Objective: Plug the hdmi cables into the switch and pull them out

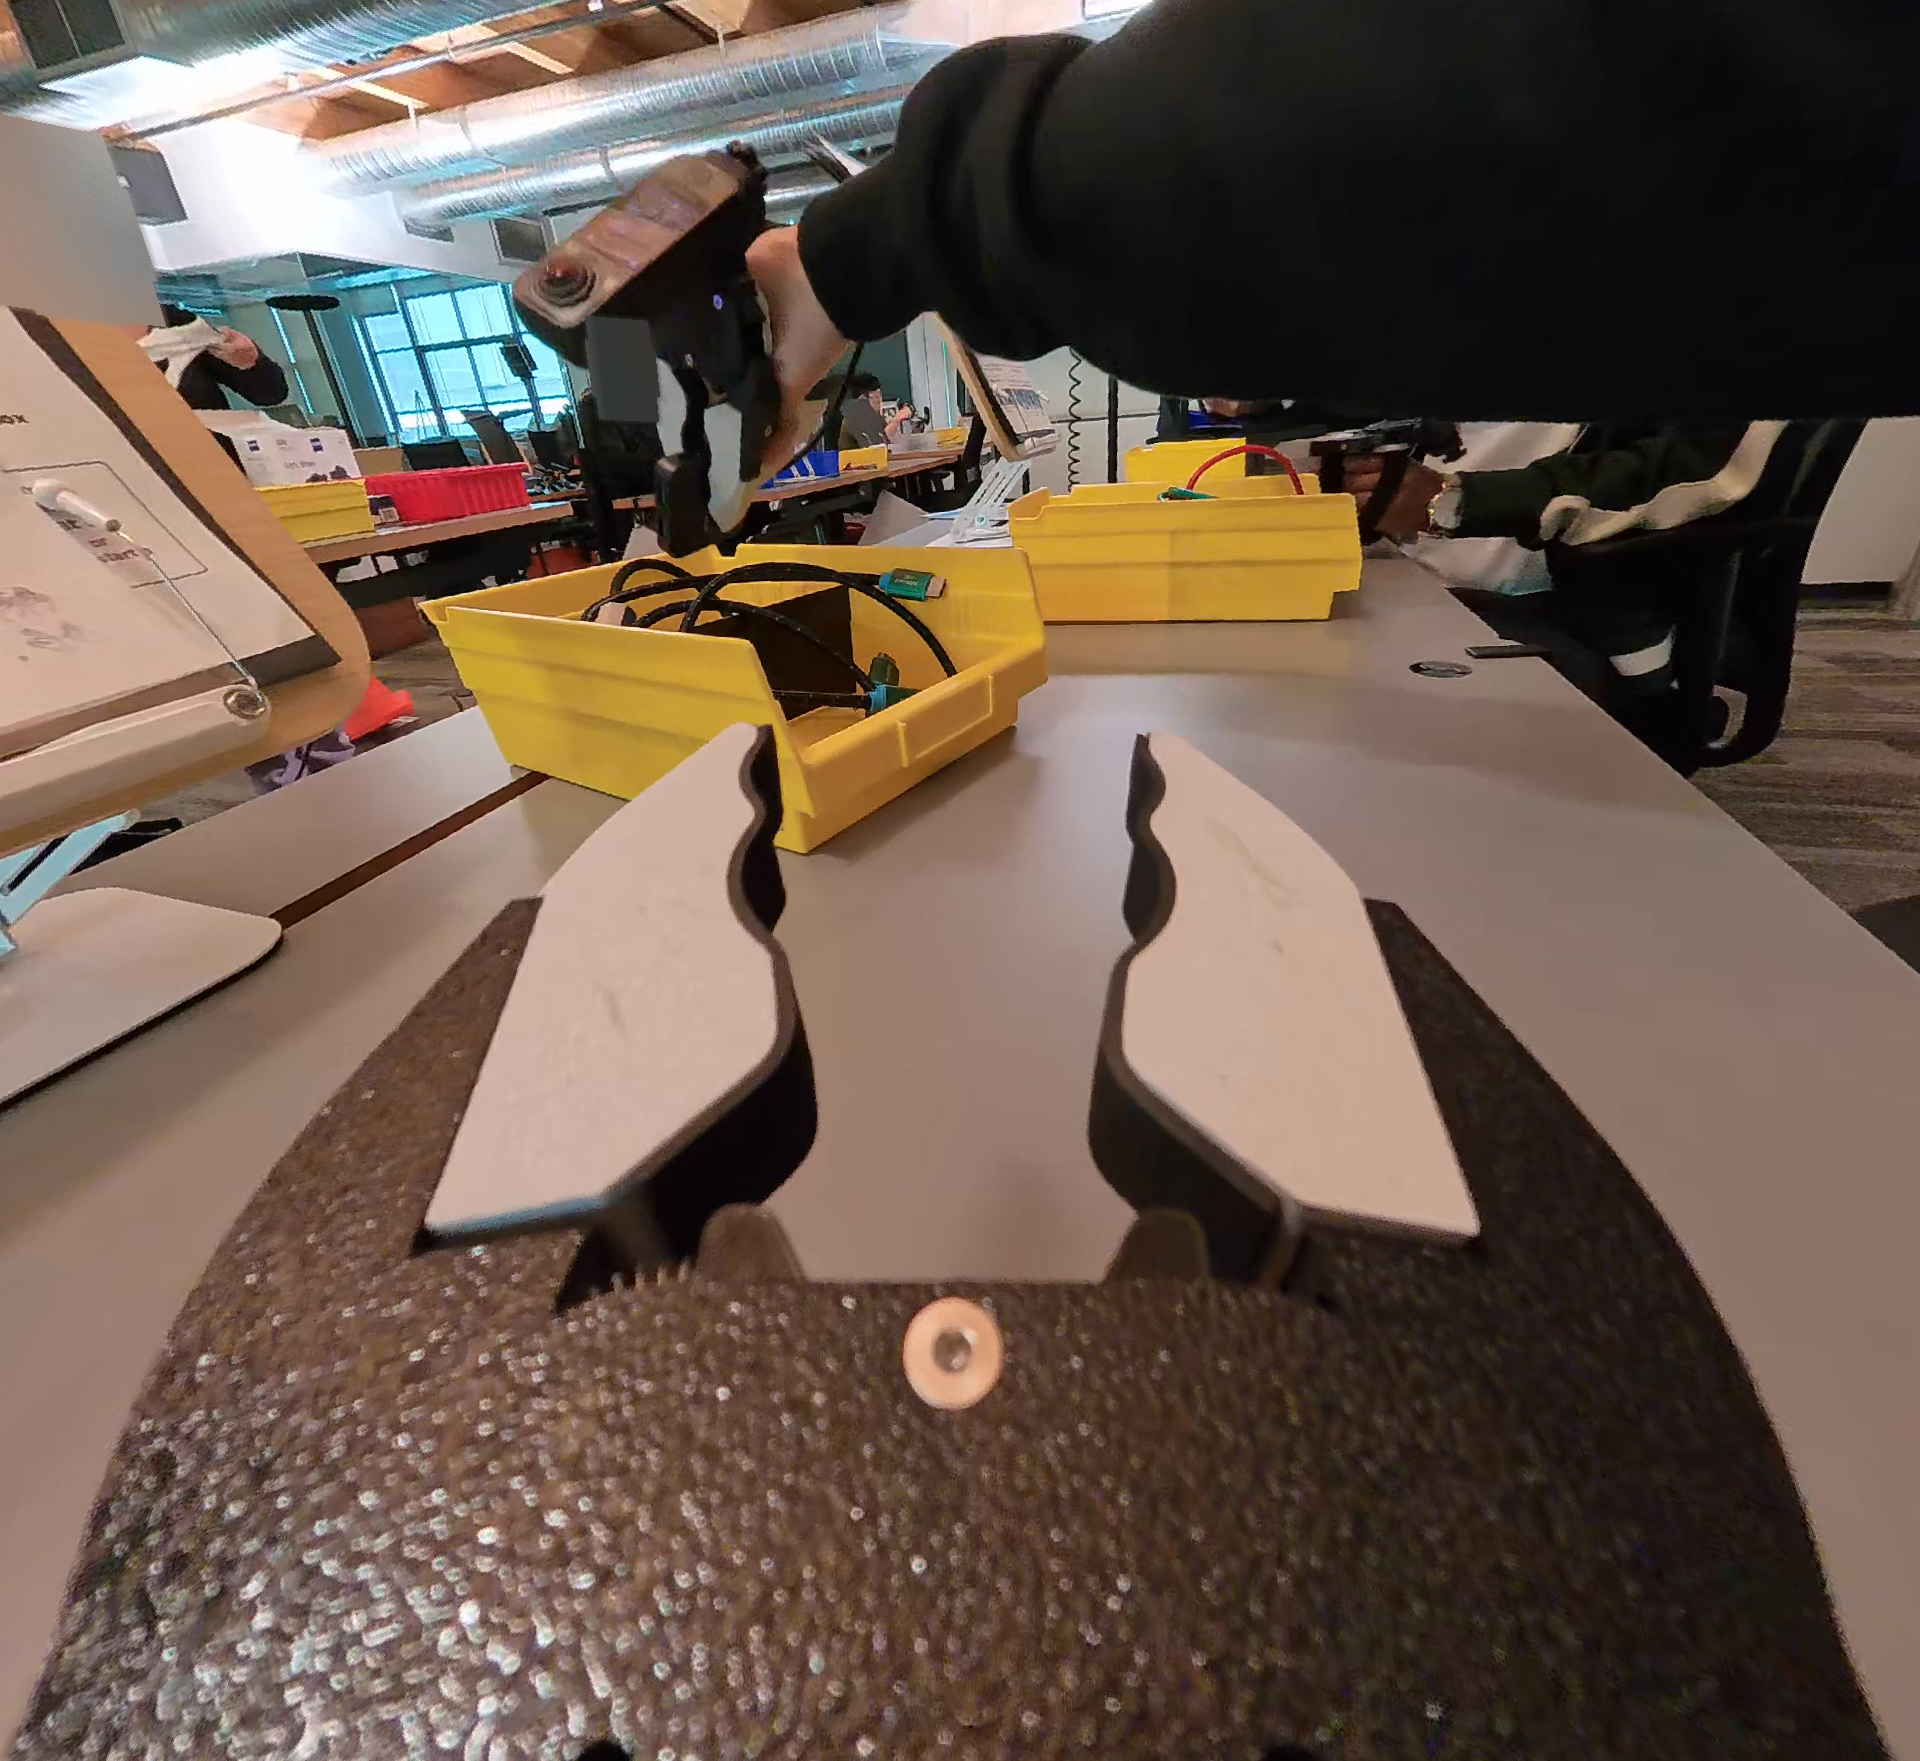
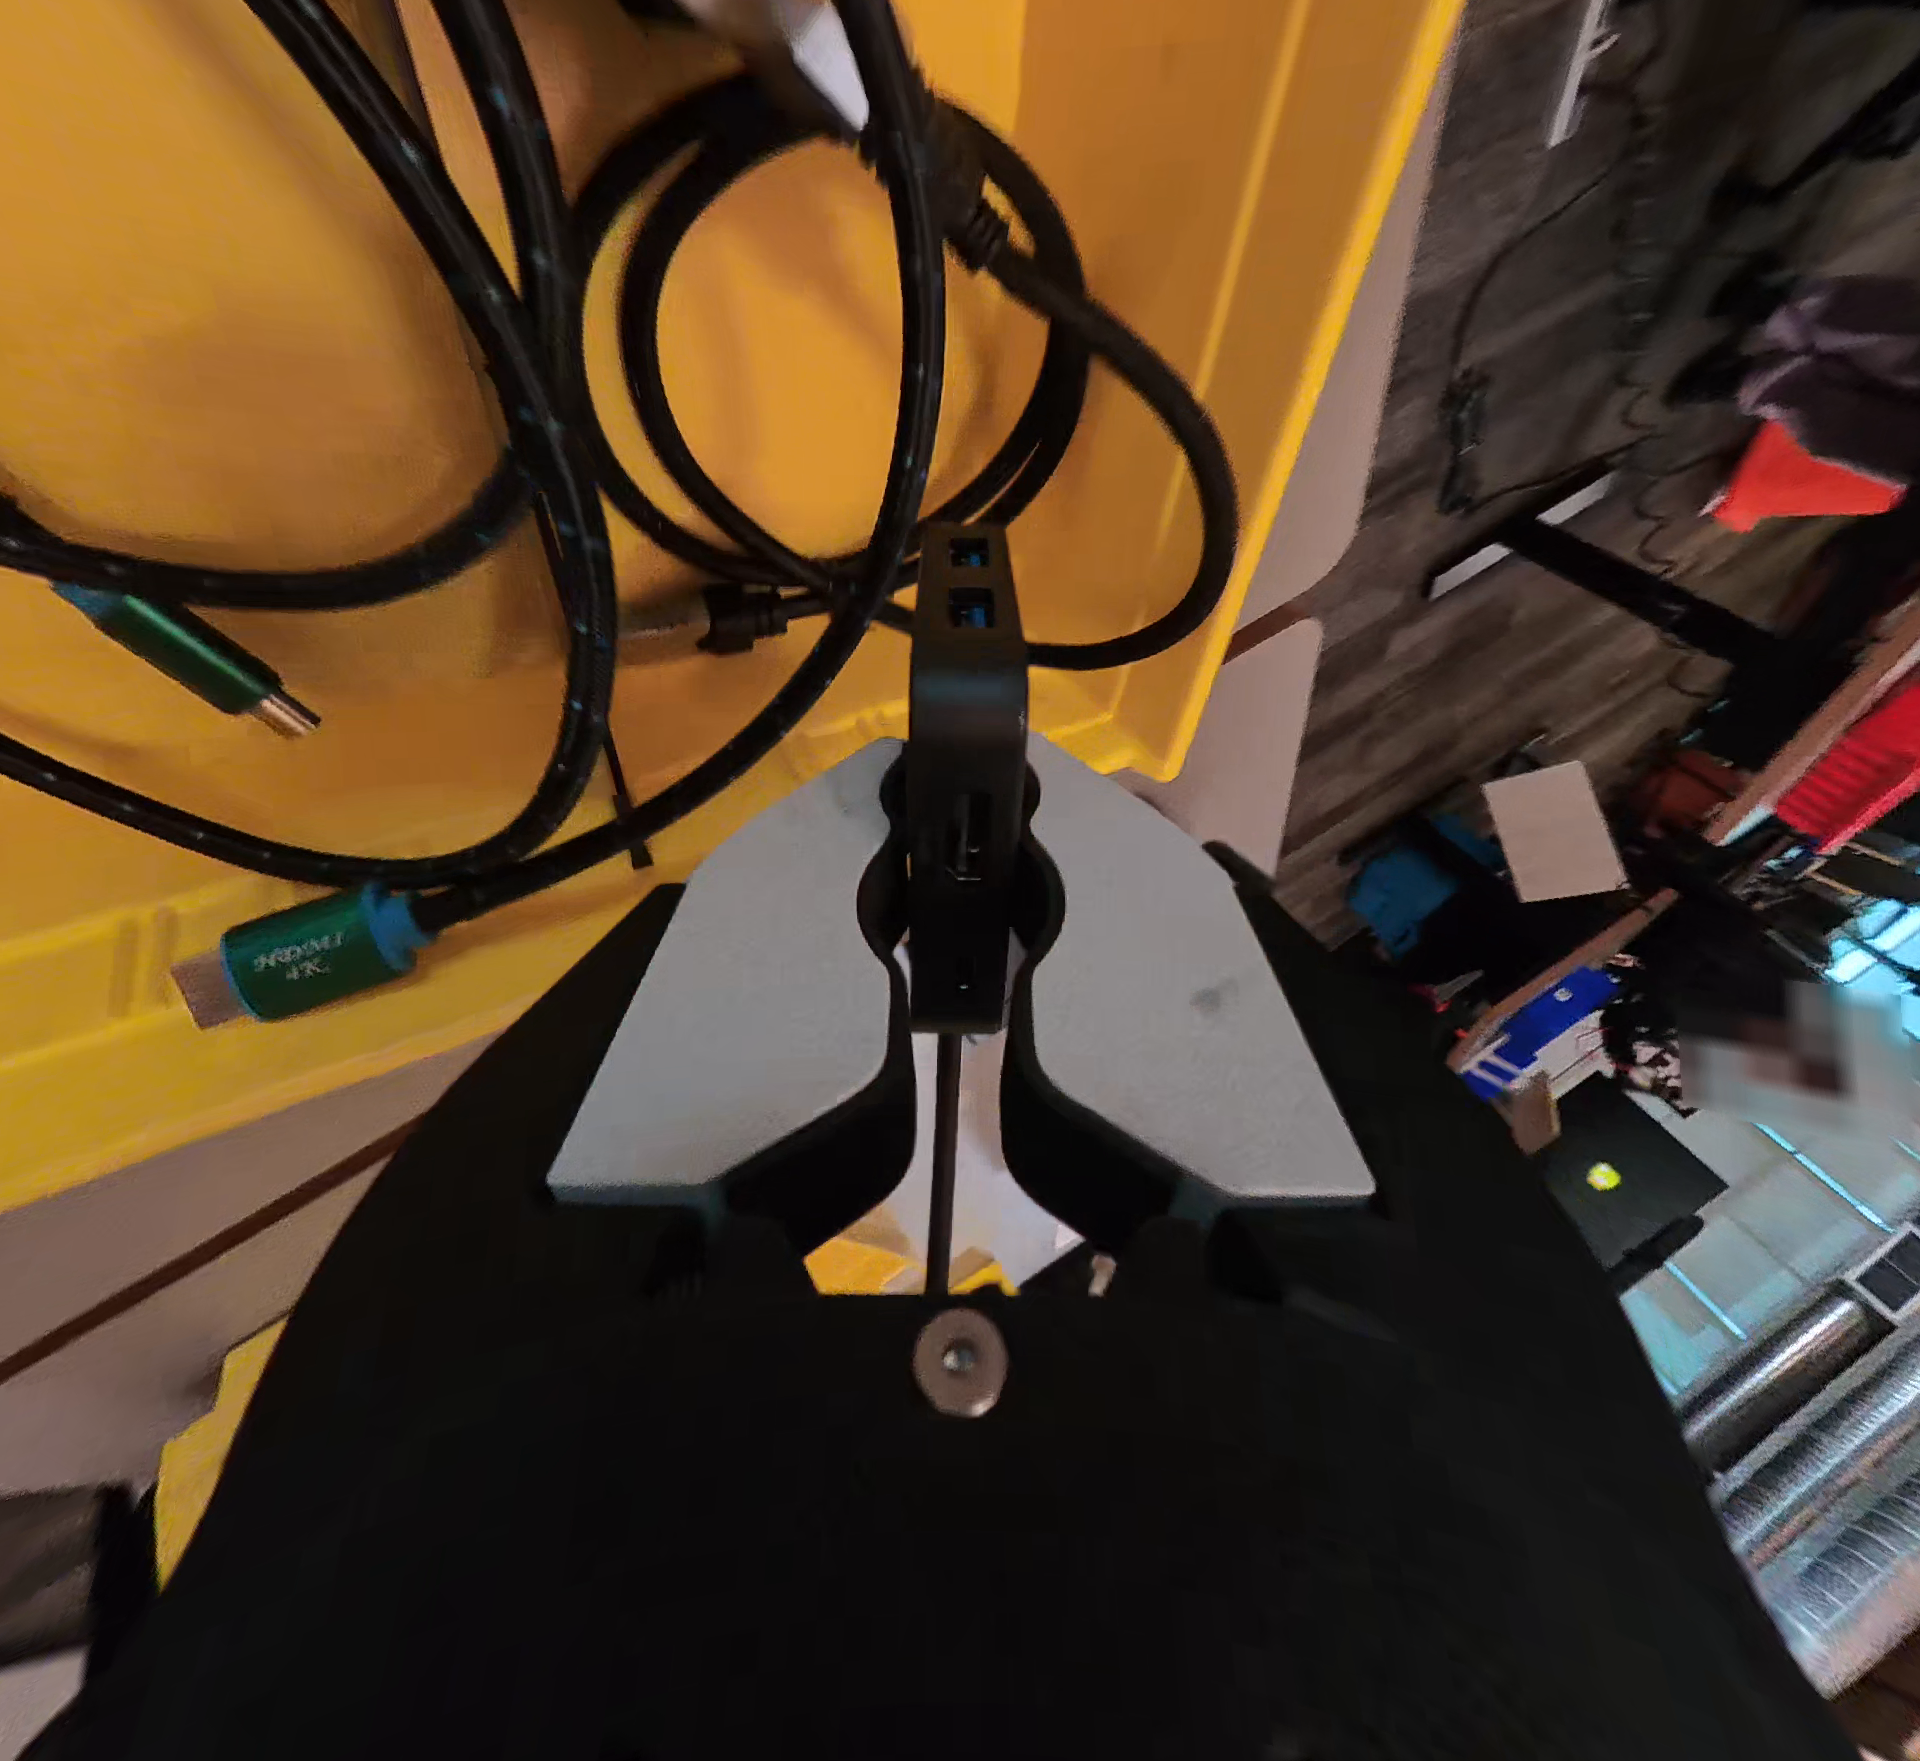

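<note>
A yellow bin on the grey table holds black braided HDMI cables with green plugs. My right gripper is shut on a slim black switch and holds it edge-on above the bin's far corner. The switch shows two blue ports at its tip. Its thin cord hangs between my fingers. Green plugs lie in the bin below. In the left wrist view the right gripper hovers over the bin's back edge. My left gripper is open and empty, low over the table in front of the bin.
A second yellow bin with a red cable stands farther back right, where another person holds a gripper. A document stand sits at the left. A seam runs across the table. More bins and desks fill the background.
</note>
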